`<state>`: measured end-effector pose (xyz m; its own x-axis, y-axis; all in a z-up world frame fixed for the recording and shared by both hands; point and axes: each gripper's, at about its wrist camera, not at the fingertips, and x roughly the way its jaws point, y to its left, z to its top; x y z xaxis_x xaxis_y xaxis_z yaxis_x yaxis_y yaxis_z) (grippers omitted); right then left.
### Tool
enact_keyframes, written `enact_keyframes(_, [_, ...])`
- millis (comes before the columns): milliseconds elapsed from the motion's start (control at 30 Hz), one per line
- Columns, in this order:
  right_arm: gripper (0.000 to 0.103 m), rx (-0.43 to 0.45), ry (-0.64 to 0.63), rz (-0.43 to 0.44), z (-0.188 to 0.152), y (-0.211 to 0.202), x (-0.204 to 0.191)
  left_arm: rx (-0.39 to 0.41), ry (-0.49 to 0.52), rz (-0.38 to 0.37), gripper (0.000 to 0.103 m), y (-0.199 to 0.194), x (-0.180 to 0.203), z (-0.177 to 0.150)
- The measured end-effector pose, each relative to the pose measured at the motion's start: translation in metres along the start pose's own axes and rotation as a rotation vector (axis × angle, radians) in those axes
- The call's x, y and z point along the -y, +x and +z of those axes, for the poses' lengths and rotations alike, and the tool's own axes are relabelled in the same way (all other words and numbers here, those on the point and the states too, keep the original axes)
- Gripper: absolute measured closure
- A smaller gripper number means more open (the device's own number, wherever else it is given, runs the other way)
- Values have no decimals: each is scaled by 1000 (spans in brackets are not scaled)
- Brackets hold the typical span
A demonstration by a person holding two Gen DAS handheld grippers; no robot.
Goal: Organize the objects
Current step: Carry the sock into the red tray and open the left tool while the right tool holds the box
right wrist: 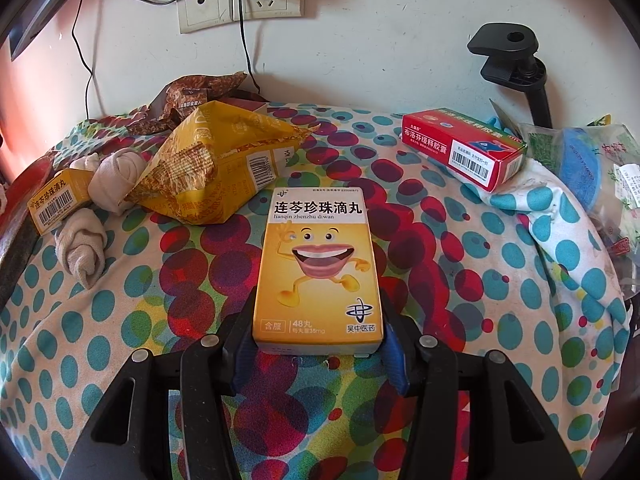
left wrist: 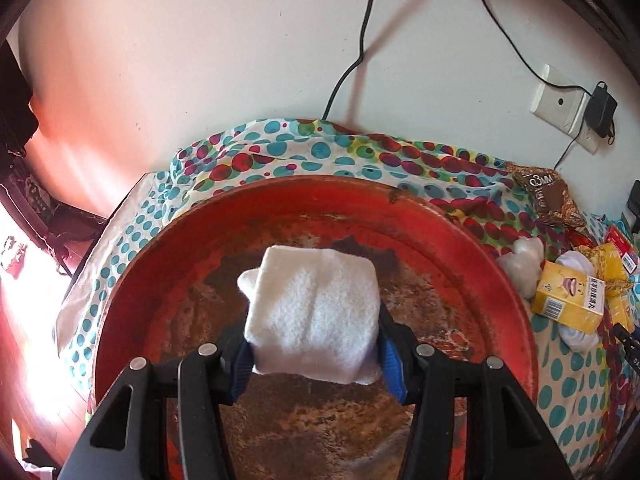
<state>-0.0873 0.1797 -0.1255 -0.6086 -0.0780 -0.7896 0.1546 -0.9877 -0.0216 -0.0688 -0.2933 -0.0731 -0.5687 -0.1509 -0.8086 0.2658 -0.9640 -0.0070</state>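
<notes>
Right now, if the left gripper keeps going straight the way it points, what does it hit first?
Most likely the red tray. The left gripper angles down over it, holding a white towel, so the towel would touch the tray's worn floor first. Depth is hard to judge.

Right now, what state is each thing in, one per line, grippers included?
left gripper: shut on the folded white towel, held over the red tray.
right gripper: shut on the yellow medicine box.
red medicine box: closed, lying on the dotted cloth.
yellow snack bag: crumpled, lying on the cloth.
rolled socks: rolled up, beside the bag.
</notes>
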Motion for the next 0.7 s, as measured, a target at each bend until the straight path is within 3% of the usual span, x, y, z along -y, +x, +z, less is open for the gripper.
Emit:
enact_keyframes(333, [50,0,6,-9,0,1,2,-50,-20,32,50,30,-44,9])
enact_keyframes(700, [46,-2,8,-24,0,1,3,-103,-35,-2,50,48,-69,4])
